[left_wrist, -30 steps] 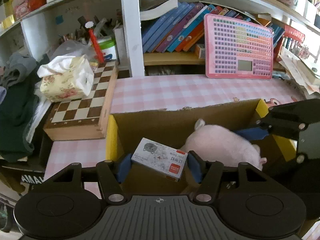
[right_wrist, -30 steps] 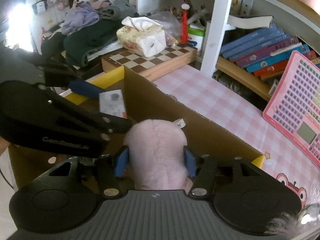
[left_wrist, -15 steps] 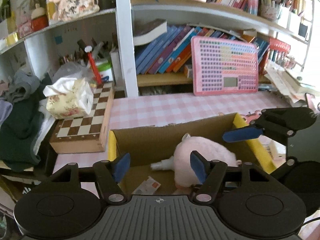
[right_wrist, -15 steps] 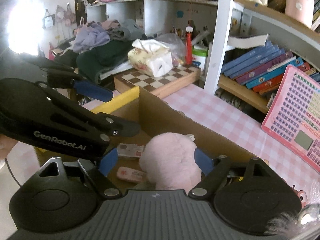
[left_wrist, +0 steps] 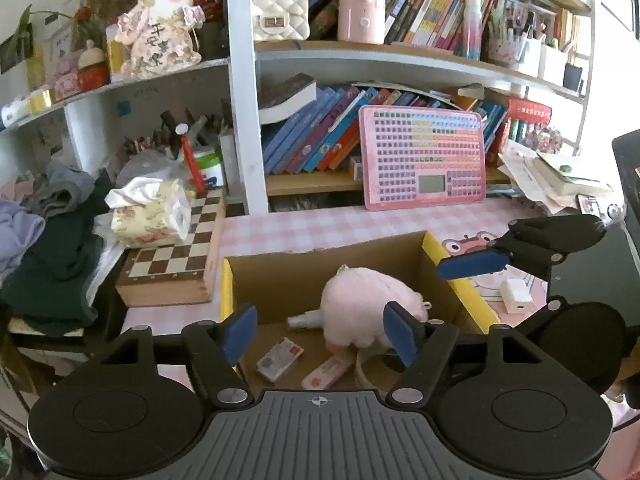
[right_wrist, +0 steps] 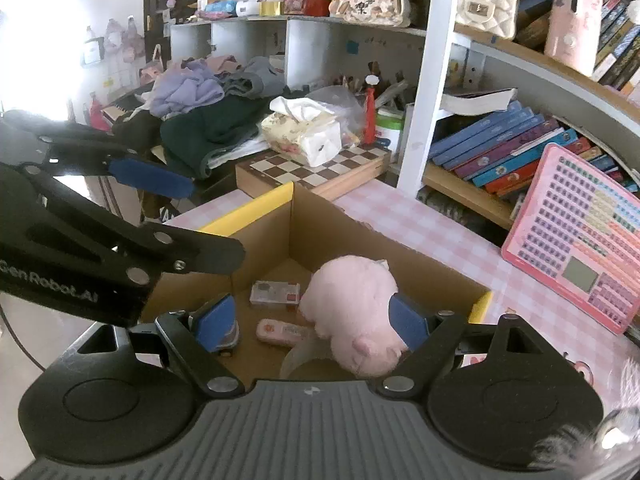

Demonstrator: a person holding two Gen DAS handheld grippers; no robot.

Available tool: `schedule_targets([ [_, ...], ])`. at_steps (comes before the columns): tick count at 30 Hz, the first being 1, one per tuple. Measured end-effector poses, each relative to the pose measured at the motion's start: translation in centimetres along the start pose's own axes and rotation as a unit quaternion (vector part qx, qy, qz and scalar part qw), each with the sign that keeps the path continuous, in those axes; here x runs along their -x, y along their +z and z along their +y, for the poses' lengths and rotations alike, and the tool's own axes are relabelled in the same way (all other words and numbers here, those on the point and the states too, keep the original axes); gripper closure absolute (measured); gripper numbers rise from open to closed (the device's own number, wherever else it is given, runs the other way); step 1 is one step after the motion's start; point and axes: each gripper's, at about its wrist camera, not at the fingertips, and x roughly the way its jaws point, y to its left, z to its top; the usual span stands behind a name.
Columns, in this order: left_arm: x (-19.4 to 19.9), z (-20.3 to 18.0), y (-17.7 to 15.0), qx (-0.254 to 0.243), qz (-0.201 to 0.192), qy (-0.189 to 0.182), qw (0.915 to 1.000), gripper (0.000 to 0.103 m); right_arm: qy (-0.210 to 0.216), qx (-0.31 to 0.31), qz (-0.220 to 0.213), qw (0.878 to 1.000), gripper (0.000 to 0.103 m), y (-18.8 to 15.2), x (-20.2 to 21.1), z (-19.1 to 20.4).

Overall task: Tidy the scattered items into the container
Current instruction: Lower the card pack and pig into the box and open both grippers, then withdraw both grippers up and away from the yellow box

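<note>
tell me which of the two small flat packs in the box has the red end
The white card box with a red end, lying nearer the left wall of the cardboard box. The other flat pack, beside the pink plush, is pale pink all over.

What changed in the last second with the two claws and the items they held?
Left claw let go the small card box, now on the cardboard box floor; its jaws are opening. Right claw released the pink plush. Both lifted away. Chessboard and tissues unchanged.
</note>
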Motion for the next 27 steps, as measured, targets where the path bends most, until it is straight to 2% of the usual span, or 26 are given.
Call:
schedule_targets([
  [4, 1.7, -0.3, -0.5, -0.001, -0.008, -0.001, 1.0000, 0.029, -0.020, -0.001, -0.003, 1.000, 0.019, -0.9, 1.7, 0.6],
  [6, 2.6, -0.6, -0.9, -0.003, -0.015, -0.002, 0.9999, 0.024, -0.033, -0.003, -0.007, 0.999, 0.019, -1.5, 2.7, 0.7],
  [14, 6.2, -1.2, -3.0, -0.004, -0.028, -0.001, 0.9996, 0.018, -0.110, -0.003, -0.023, 0.994, 0.019, -3.9, 7.4, 1.8],
  [27, 10.2, -1.2, -6.9, 0.036, -0.028, 0.006, 0.9989, 0.017, -0.166, -0.067, -0.054, 0.982, 0.019, -6.9, 12.4, 3.8],
])
